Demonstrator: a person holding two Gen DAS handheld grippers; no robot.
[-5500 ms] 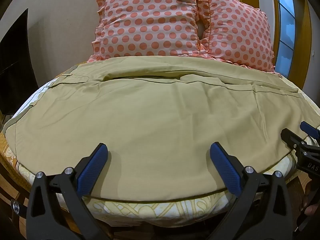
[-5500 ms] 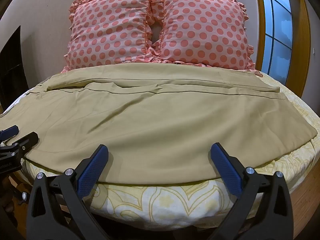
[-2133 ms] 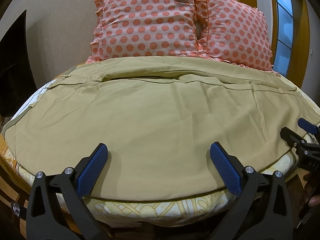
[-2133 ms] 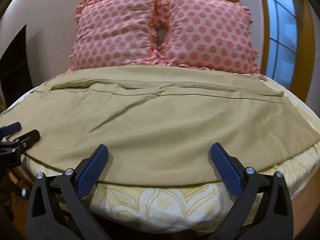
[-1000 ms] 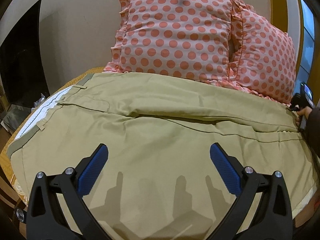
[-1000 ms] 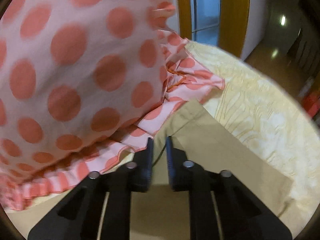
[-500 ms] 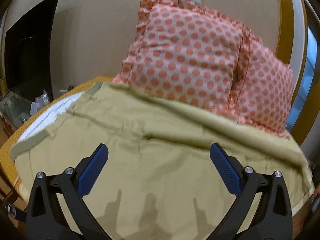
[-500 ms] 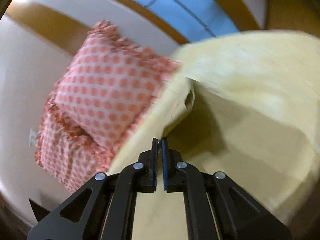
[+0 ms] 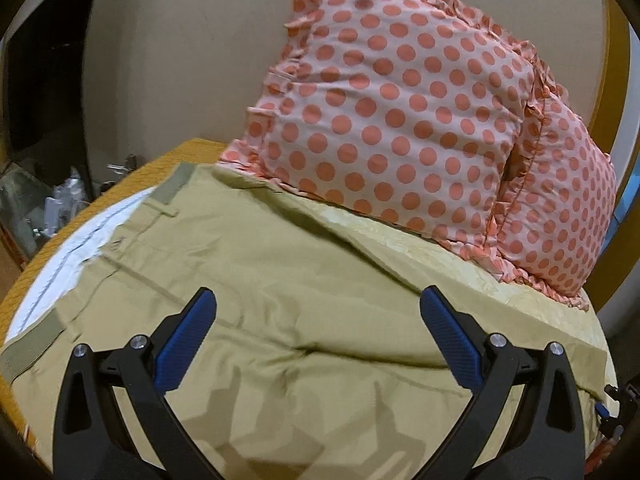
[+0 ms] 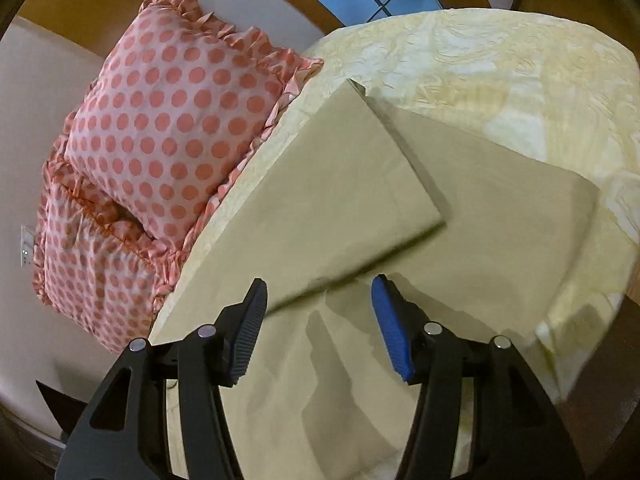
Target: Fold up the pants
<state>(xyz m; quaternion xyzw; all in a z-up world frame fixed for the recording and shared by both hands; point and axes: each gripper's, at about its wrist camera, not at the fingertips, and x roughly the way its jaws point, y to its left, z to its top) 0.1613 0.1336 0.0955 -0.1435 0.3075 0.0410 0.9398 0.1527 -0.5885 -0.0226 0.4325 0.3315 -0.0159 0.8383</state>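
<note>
Beige wall and a round bed in a pale yellow patterned cover set the scene, with two pink polka-dot pillows propped at the head. At far left we see the waistband of the khaki pants, its white lining showing, near the bed's edge. Our left gripper hovers over the seat area with its jaws spread wide, holding nothing. Moving right, the legs run across the bed toward the cuffs. In the right wrist view one leg lies laid over the other, its cuff end skewed so the lower cuff sticks out past it. Our right gripper stands above that overlap, jaws parted and empty.

We judge the leg-on-leg fold to be just laid down. To do it well, we should square the upper cuff onto the lower one, match the outer seams, and smooth the ripples near the crotch before folding lengthwise.
</note>
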